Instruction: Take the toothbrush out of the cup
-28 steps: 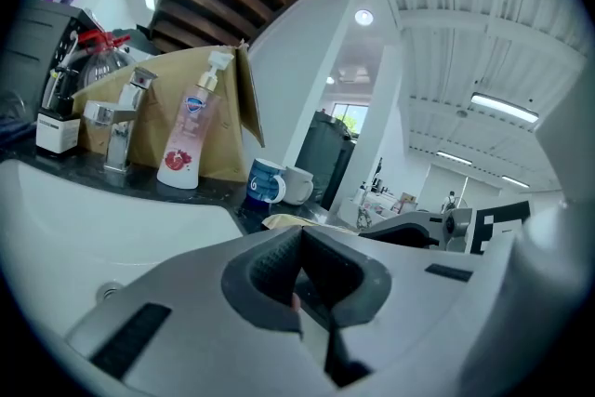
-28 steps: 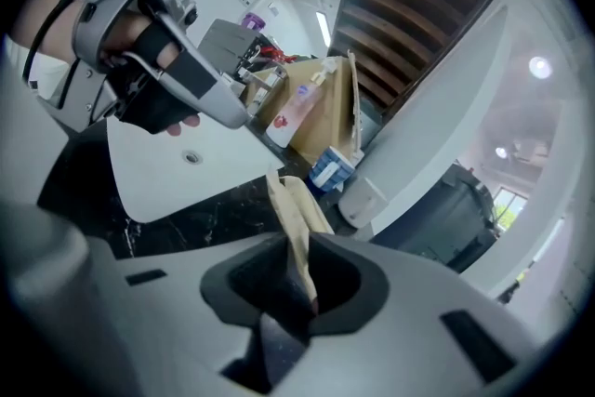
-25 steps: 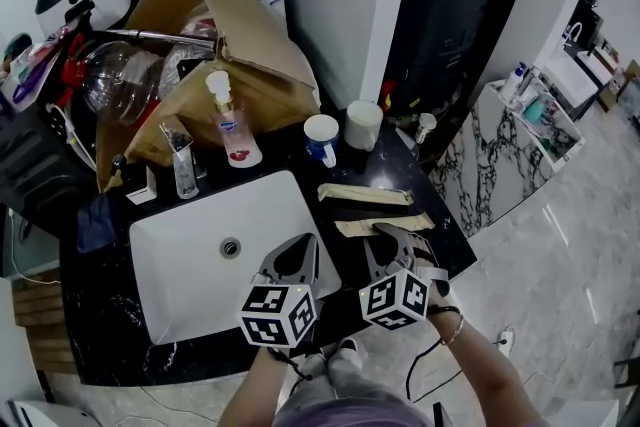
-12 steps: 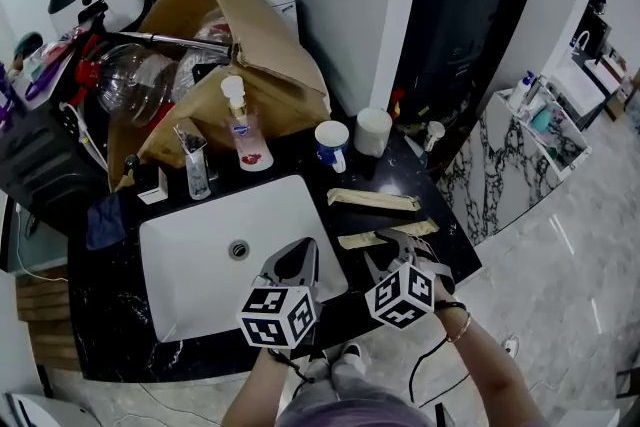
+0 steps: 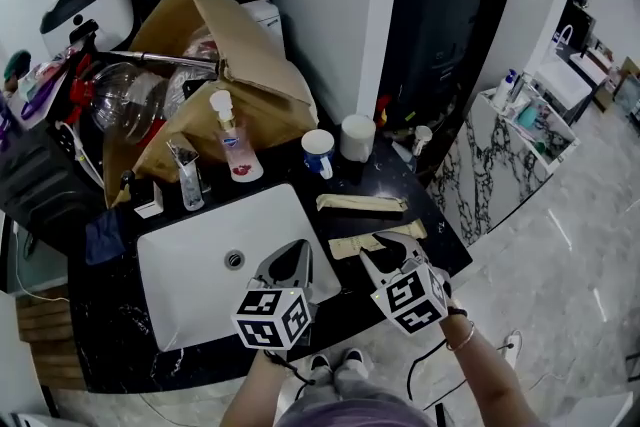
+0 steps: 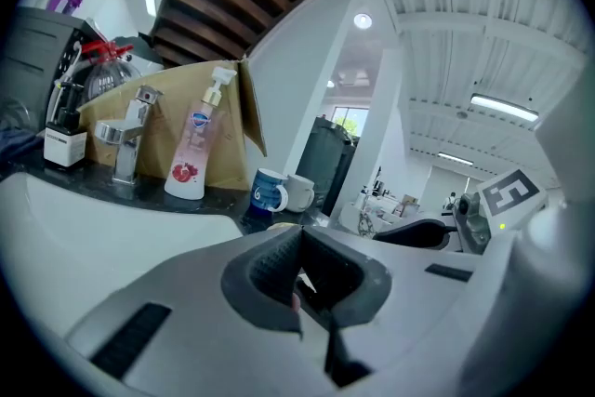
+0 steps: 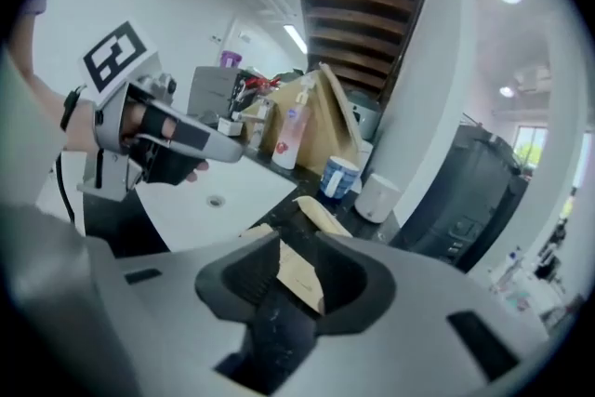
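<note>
Overhead, two toothbrushes lie on the counter, outside the cup. Left gripper view: left gripper closed, empty. Right gripper view: right gripper jaws have just been opening over one, ungripped; lift straight, no dragging.

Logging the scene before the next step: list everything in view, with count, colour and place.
sink: one, white, set in counter
counter: one, black, around sink
faucet: one, chrome, behind sink
pump bottle: one, clear with red label, right of faucet
cardboard box: one, brown, behind bottle
mug: one, blue and white, back of counter
cup: one, white, right of mug
packets: two, beige, flat, right of sink
left claw: grey, shut, over sink's front edge
right claw: grey, jaws just been opening, nearer packet in gap, ungripped
</note>
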